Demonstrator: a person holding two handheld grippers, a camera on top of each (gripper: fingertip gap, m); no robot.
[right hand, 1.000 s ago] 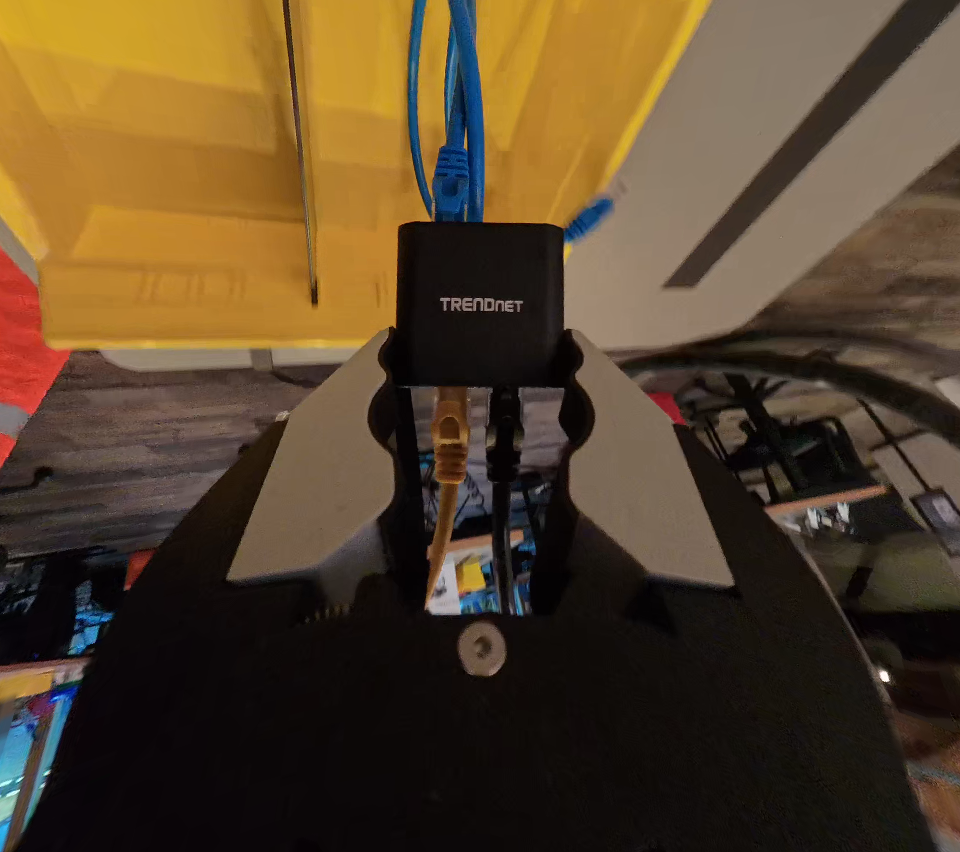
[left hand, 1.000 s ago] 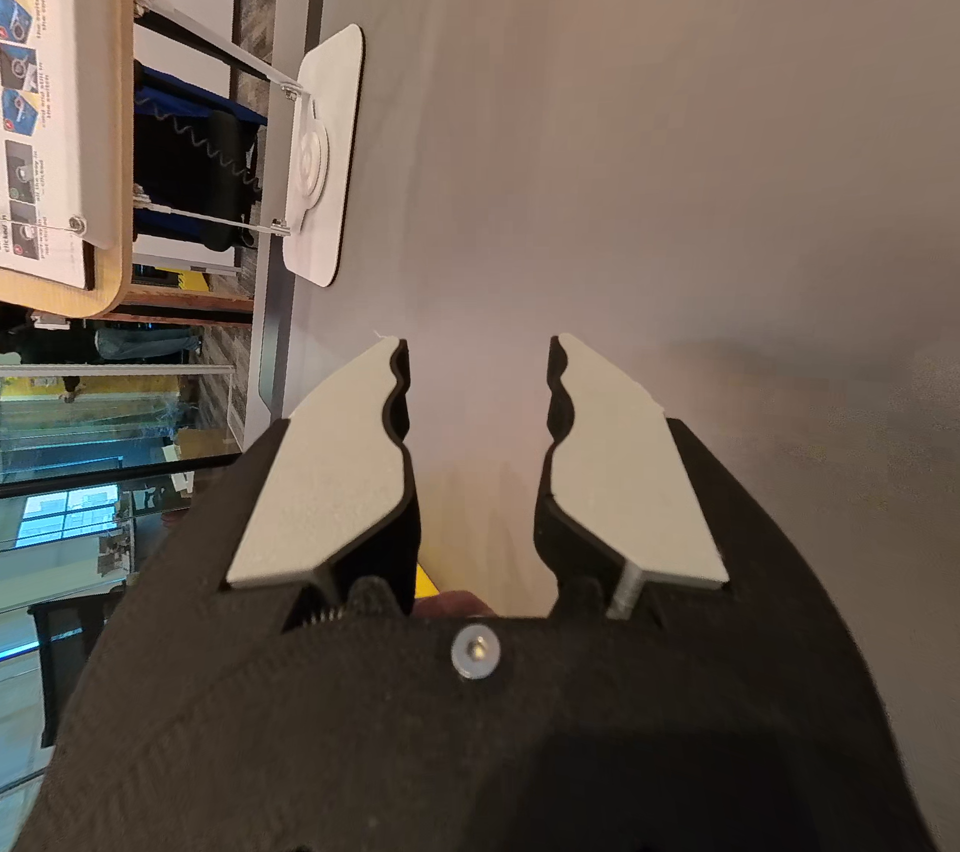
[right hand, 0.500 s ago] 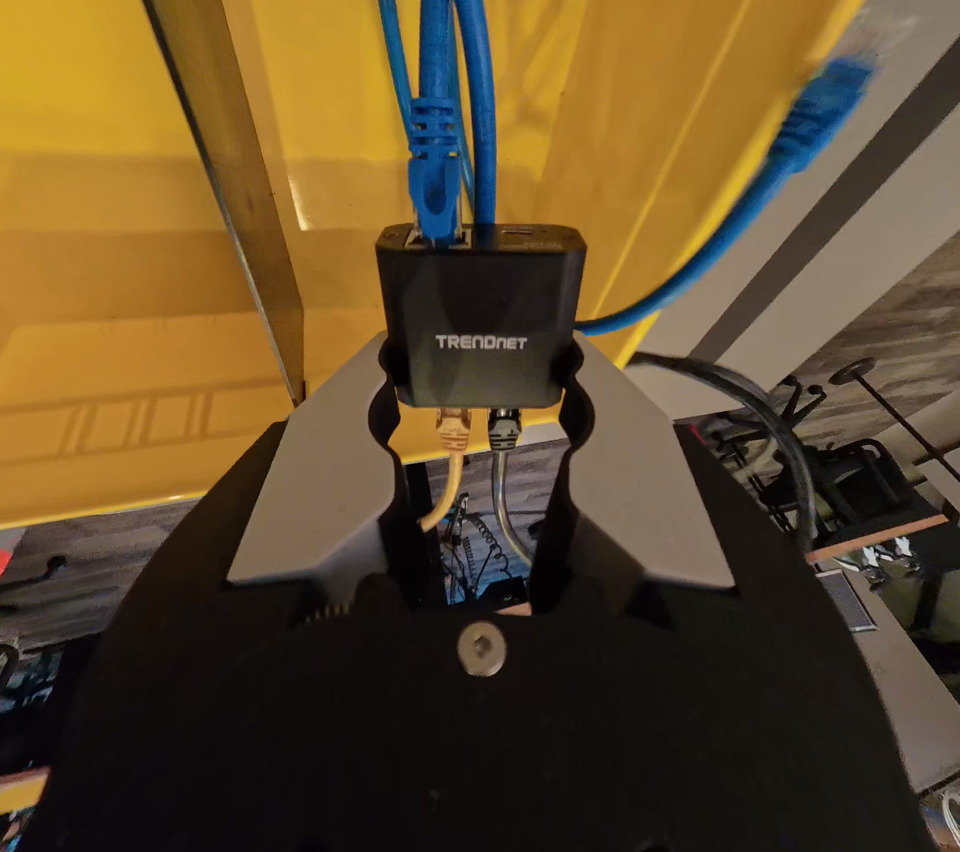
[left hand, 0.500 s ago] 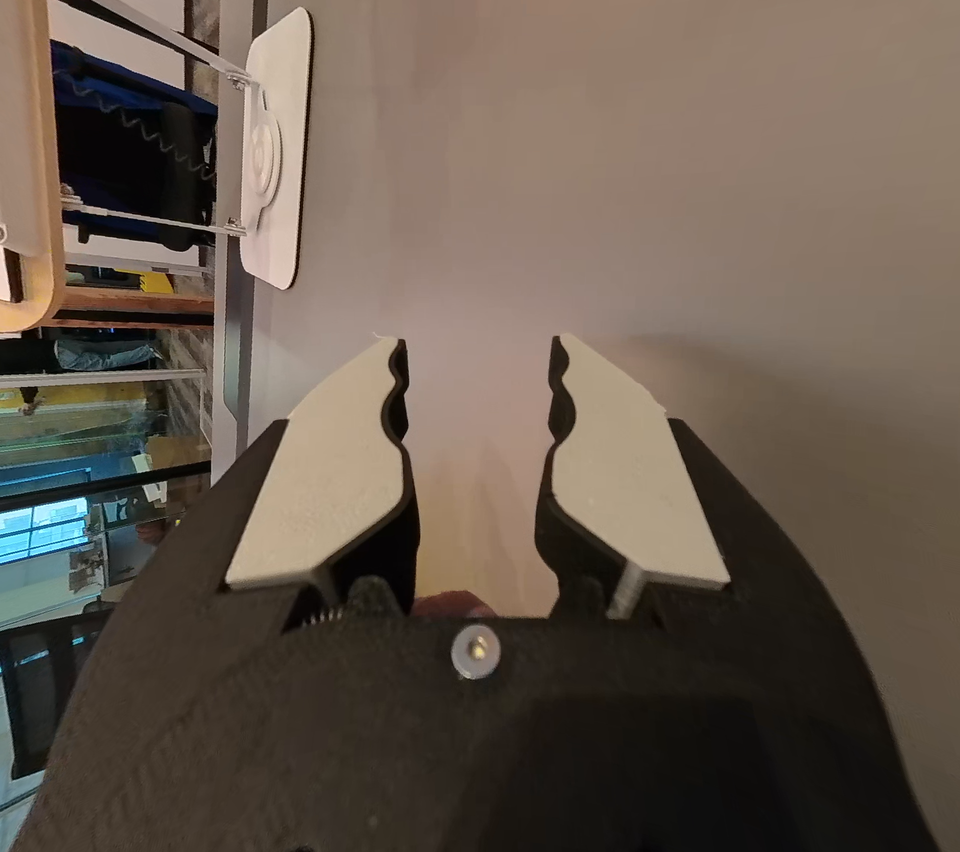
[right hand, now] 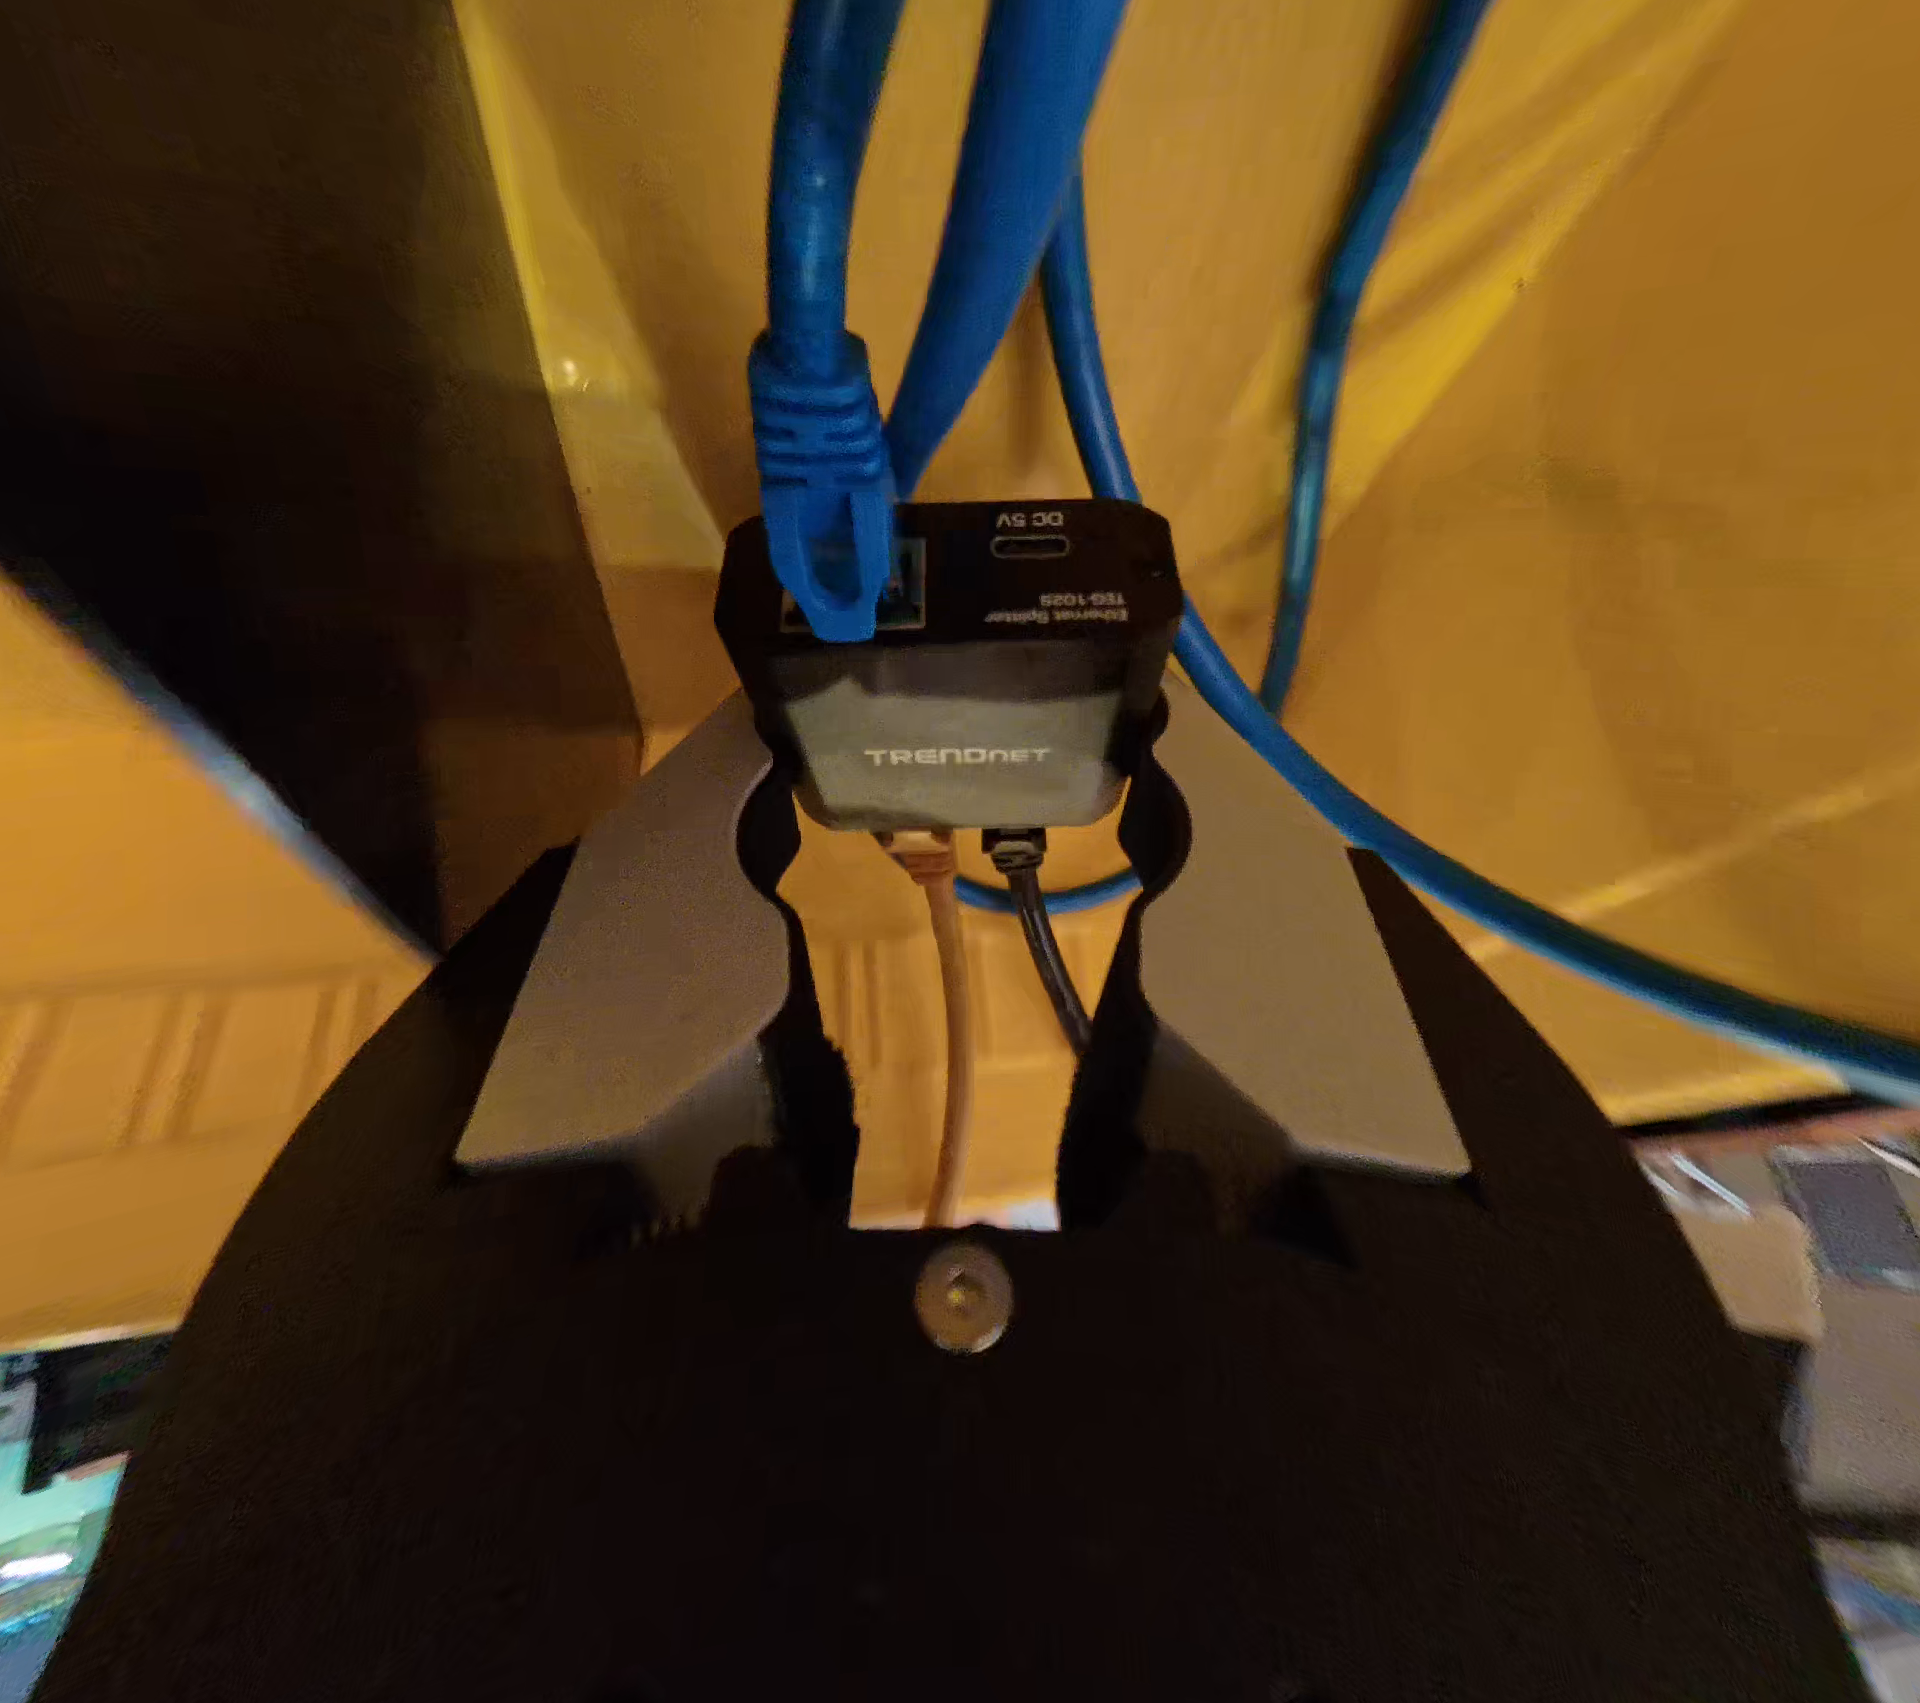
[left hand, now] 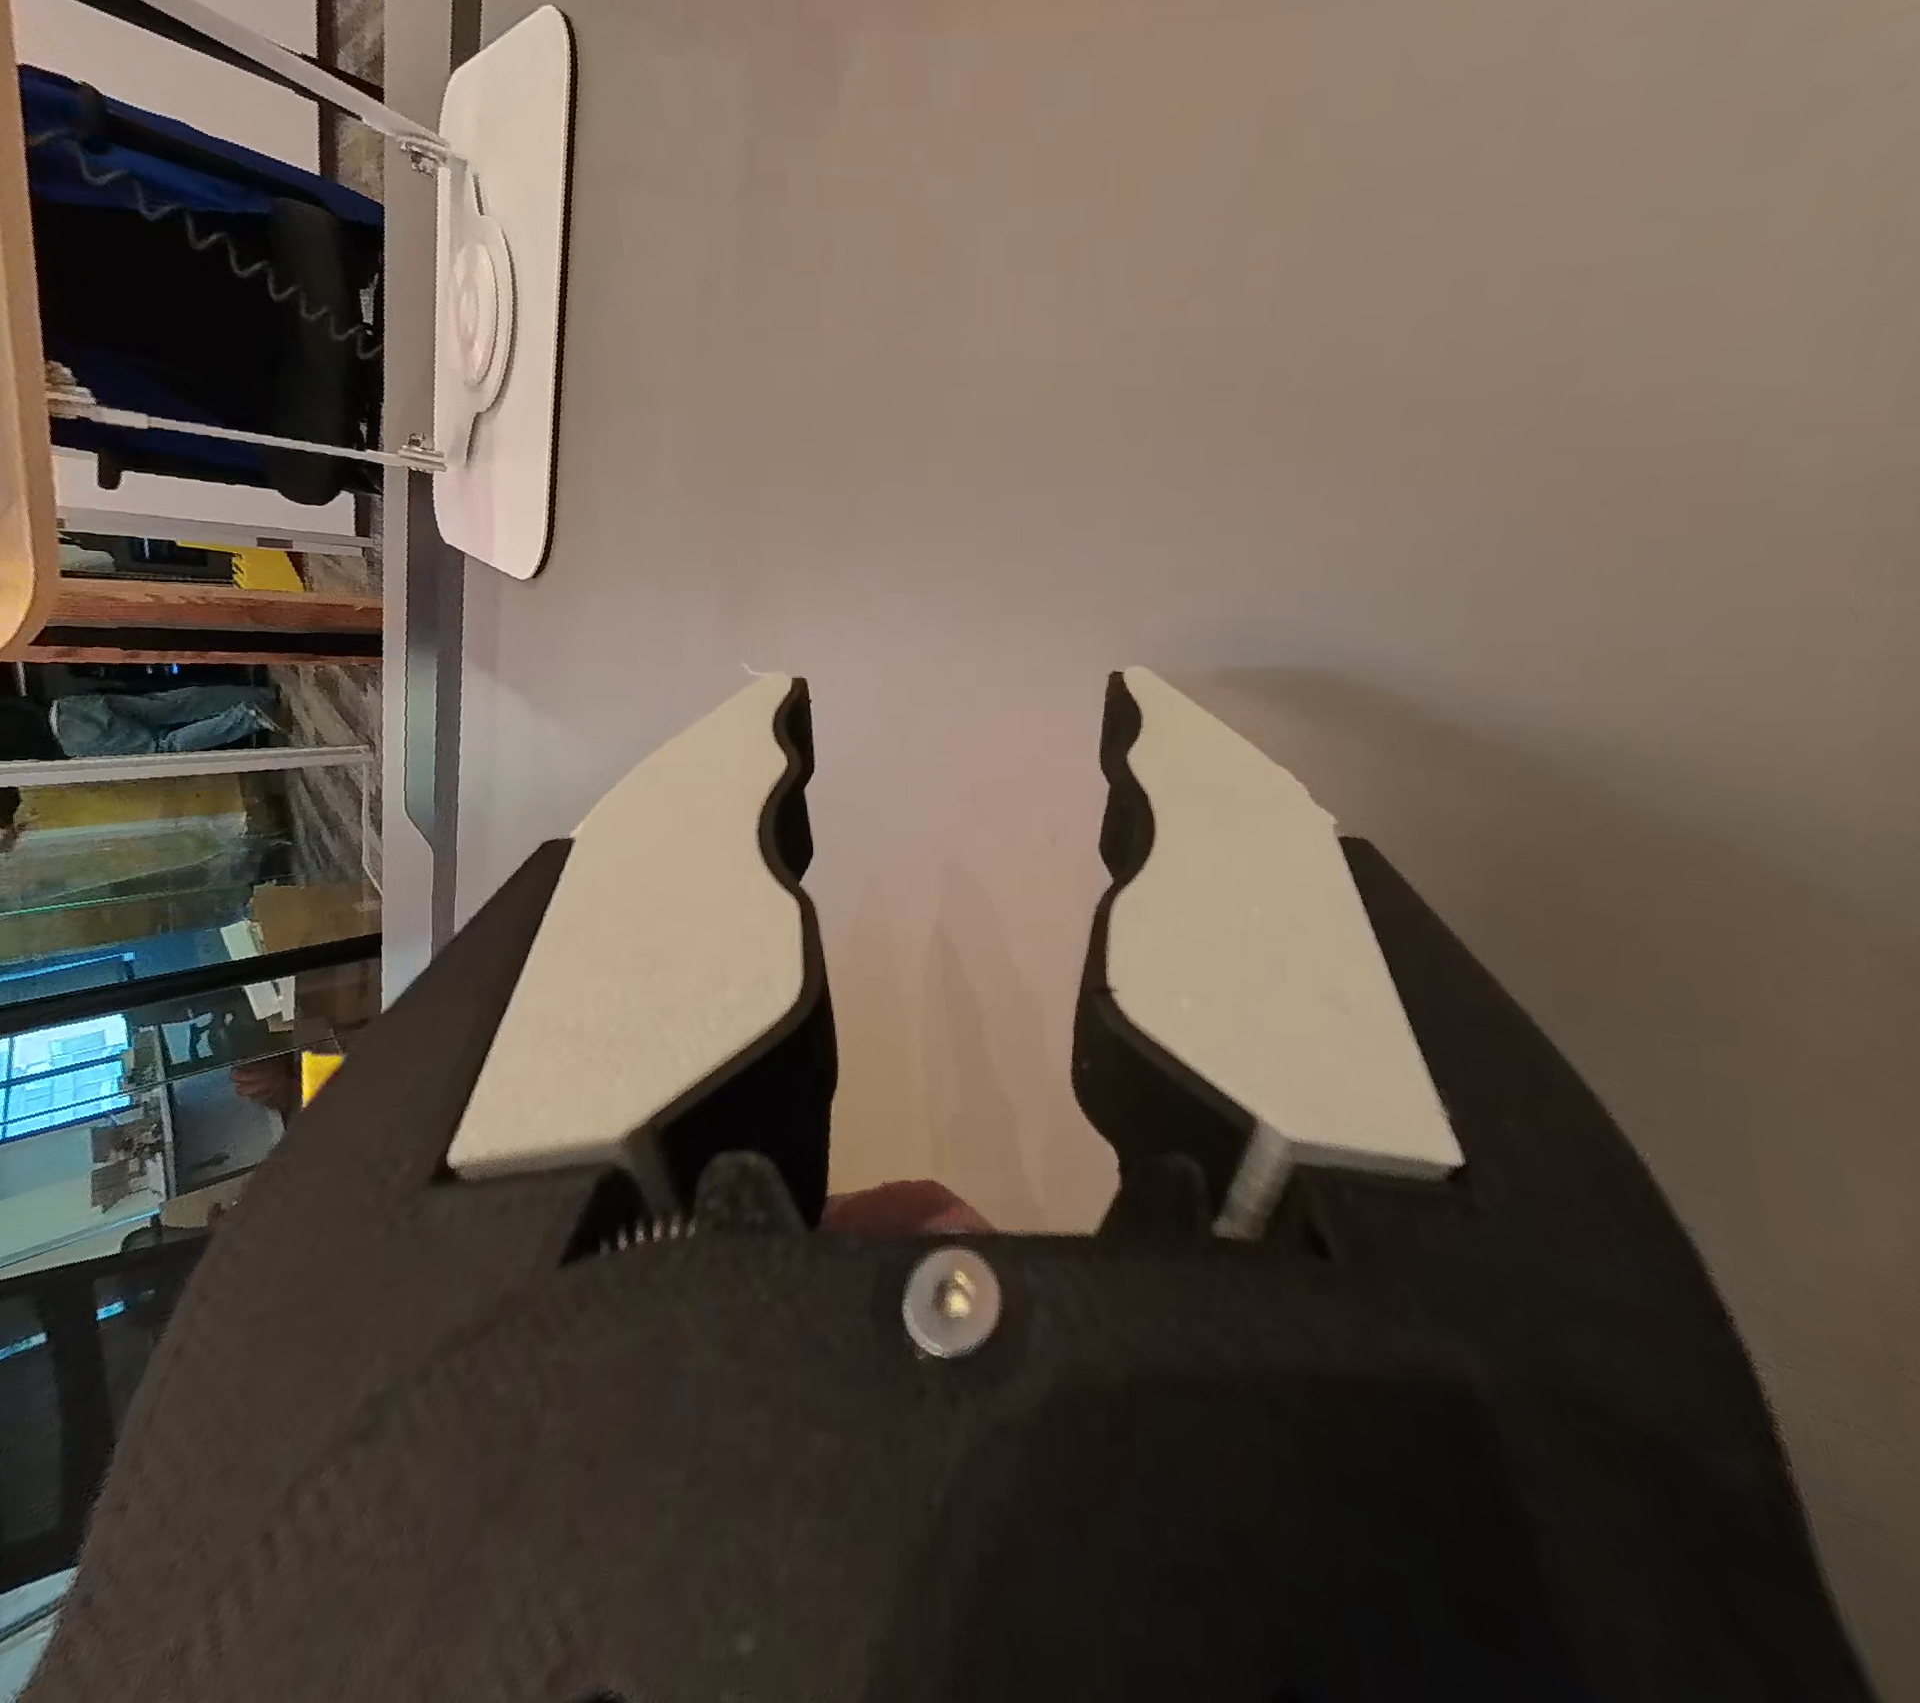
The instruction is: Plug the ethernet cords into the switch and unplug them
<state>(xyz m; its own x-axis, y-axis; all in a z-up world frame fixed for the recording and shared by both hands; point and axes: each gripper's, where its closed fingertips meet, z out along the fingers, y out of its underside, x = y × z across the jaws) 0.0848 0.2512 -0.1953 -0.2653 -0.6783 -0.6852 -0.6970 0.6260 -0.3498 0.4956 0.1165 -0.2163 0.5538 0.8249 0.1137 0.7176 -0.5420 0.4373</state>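
3 cords sit plugged into the black switch [right hand: 951, 697], clamped in the right hand-held gripper [right hand: 954, 754] before a yellow bin [right hand: 1558, 406]; left hand-held gripper [left hand: 958, 718] gapes empty over the table [left hand: 1247, 251].

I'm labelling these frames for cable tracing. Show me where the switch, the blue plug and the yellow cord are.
switch [right hand: 951, 744]: right wrist view, on its flat top face.
blue plug [right hand: 821, 500]: right wrist view, on the ribbed boot above the port.
yellow cord [right hand: 951, 1009]: right wrist view, on the cord's stretch below the switch.
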